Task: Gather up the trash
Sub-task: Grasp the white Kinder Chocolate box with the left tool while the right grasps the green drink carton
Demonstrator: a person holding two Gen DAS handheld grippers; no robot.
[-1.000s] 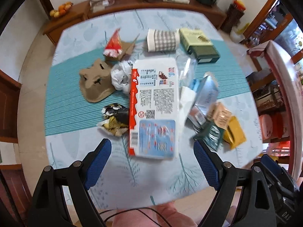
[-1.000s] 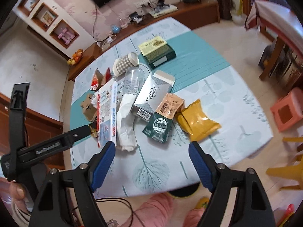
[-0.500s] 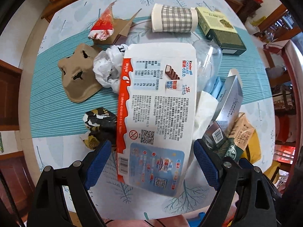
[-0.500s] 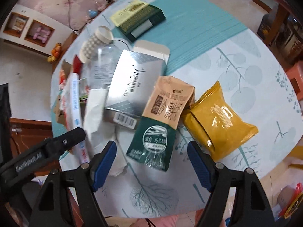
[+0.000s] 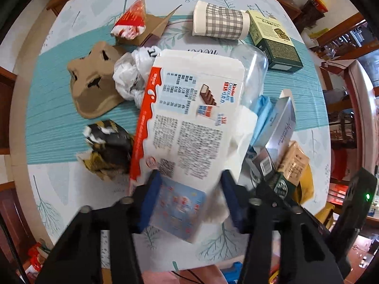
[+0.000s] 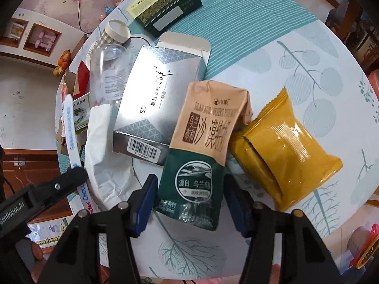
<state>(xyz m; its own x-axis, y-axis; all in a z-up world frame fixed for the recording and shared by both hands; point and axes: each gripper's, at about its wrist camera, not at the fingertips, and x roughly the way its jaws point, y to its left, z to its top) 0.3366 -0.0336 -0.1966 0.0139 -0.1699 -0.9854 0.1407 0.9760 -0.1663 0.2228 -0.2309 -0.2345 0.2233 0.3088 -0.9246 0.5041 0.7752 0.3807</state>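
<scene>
A pile of trash lies on the round table point(image 5: 59, 213). My left gripper point(image 5: 189, 198) has its blue pads on both sides of the near end of the white and red Kinder chocolate box point(image 5: 189, 118), closed onto it. My right gripper point(image 6: 189, 201) has its pads on both sides of the near end of the green and tan milk pouch point(image 6: 196, 172), close to or touching it. A silver box point(image 6: 156, 99) lies under the pouch. A yellow snack packet point(image 6: 284, 153) lies to its right.
Around the Kinder box lie a brown cardboard cup holder point(image 5: 94, 87), crumpled white paper point(image 5: 129, 78), a dark wrapper point(image 5: 109, 149), a checked paper cup point(image 5: 220, 23), a green box point(image 5: 274, 45), a clear plastic bottle point(image 6: 106, 71) and white tissue point(image 6: 104, 156).
Both grippers moved down and forward onto the pile. The left jaws narrowed around the Kinder box end. The right jaws narrowed around the green milk pouch.
</scene>
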